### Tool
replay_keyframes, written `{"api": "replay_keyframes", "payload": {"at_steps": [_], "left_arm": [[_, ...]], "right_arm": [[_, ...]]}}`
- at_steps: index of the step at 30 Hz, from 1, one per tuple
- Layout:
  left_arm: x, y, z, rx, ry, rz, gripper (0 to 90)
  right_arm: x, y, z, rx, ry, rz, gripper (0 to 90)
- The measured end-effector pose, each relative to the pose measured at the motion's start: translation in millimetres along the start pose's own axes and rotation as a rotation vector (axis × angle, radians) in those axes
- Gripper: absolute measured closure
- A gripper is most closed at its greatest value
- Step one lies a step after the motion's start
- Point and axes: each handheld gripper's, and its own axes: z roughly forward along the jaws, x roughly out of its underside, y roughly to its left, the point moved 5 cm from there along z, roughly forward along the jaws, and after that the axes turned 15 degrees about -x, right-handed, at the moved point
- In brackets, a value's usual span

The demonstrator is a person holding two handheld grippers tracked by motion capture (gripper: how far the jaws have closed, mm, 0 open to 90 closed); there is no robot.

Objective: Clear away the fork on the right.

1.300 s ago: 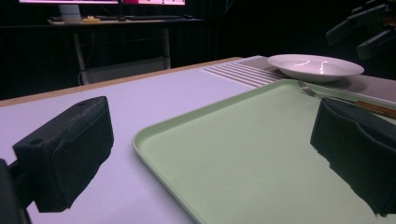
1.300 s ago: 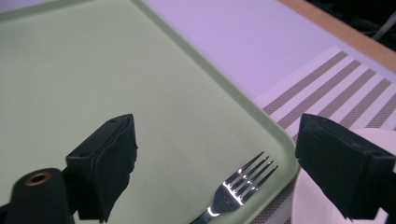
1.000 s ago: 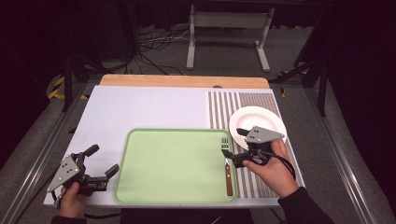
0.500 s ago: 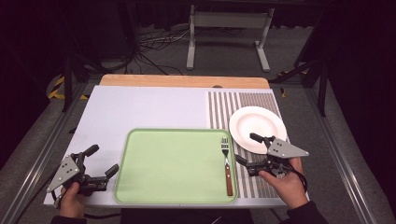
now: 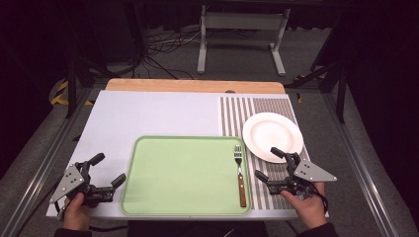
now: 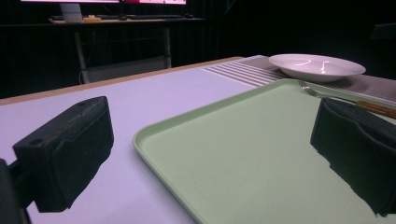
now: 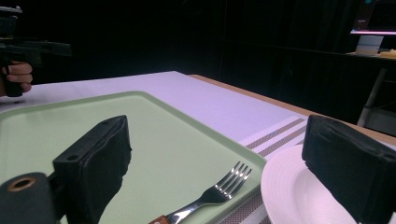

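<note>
High view: fork point(image 5: 240, 171) just beside right tongs point(image 5: 269, 165).

Your pale lavender table top point(image 5: 158, 116) with its wooden far edge carried a light green plastic tray point(image 5: 185, 175) at lower centre and a grey striped placemat point(image 5: 257, 108) at right.

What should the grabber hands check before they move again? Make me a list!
1. Right gripper open: ok.
2. Left gripper open: ok.
3. Fork lying flat on the green tray, near its right edge: ok.
4. Fork free of both grippers: ok.
5. White plate empty, resting on the striped mat: ok.
6. Plate apart from the tray: ok.
</note>
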Motion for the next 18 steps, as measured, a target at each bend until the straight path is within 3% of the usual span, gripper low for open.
{"api": "replay_keyframes", "payload": {"at_steps": [4, 10, 18], "left_arm": [[-0.4, 0.1, -0.5, 0.002, -0.002, 0.003, 0.1], [-1.0, -0.2, -0.9, 0.006, -0.006, 0.005, 0.1], [-1.2, -1.2, -0.8, 0.009, -0.007, 0.006, 0.1]], "right_arm": [[8.1, 3.5, 0.8, 0.008, 0.006, -0.016, 8.7], [16.6, 0.4, 0.0, 0.015, 0.009, 0.006, 8.7], [19.4, -3.2, -1.3, 0.041, 0.02, 0.0, 8.4]]}}
